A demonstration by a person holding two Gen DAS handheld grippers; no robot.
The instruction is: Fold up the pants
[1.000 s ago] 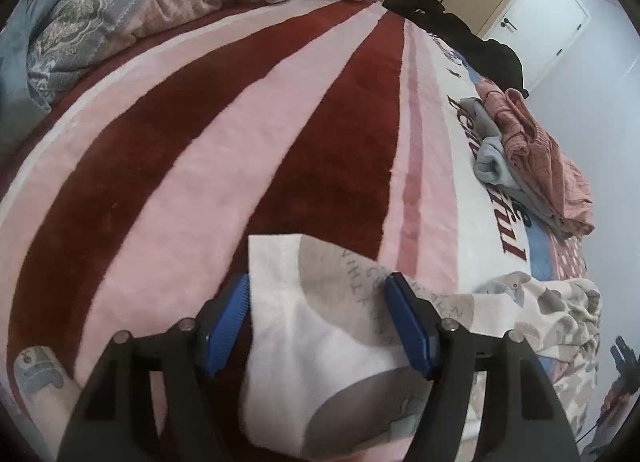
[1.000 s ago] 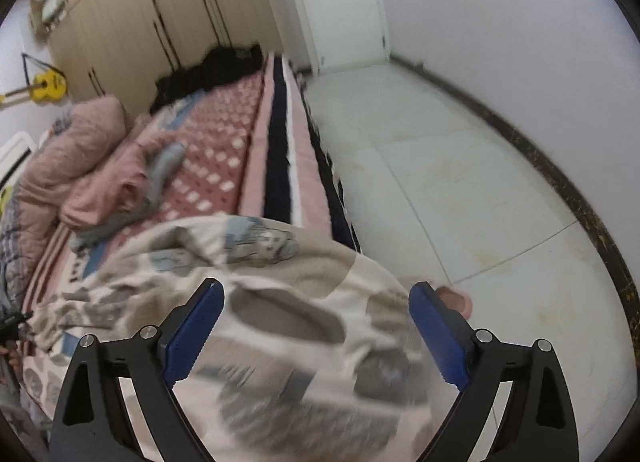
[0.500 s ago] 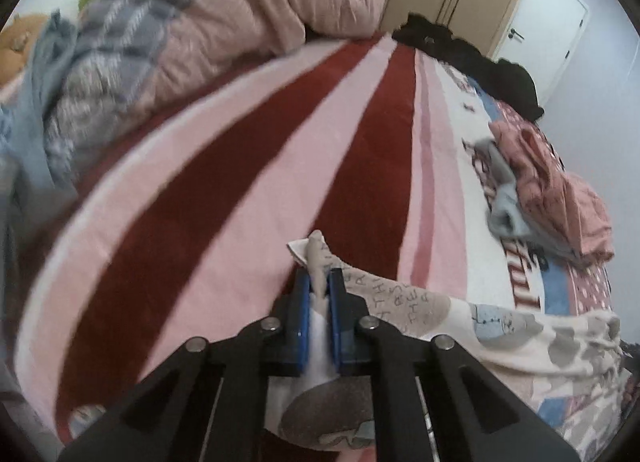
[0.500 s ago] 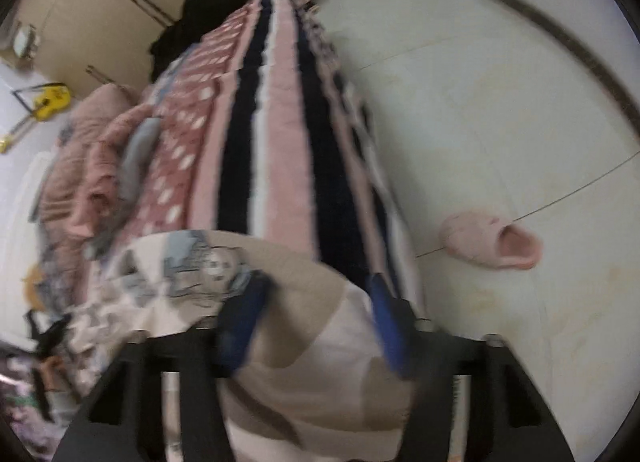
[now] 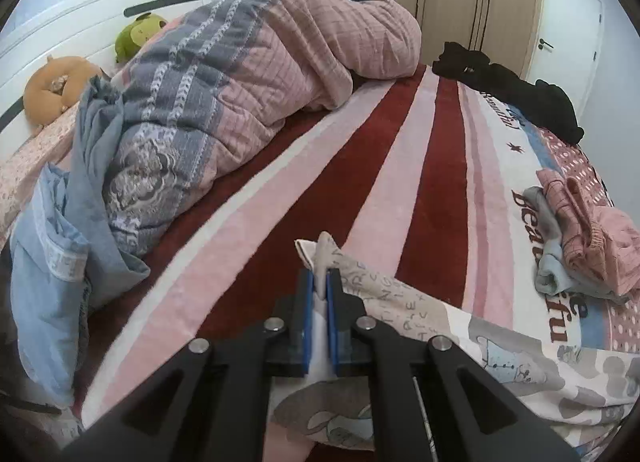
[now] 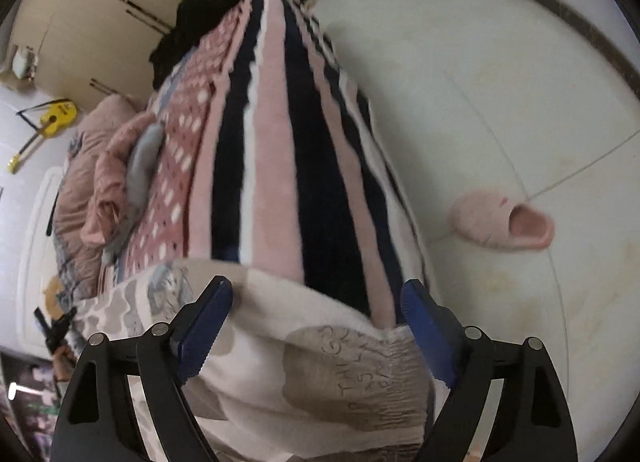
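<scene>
Left gripper: pads pressed together, pinching a corner of the patterned pants on the striped bed blanket. Right gripper: jaws just reopened, spread wide astride the pants' waistband.

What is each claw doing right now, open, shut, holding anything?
Left claw: shut on a corner of the pants.
Right claw: open, jaws just widened; the pants lie between them, not pinched.
</scene>
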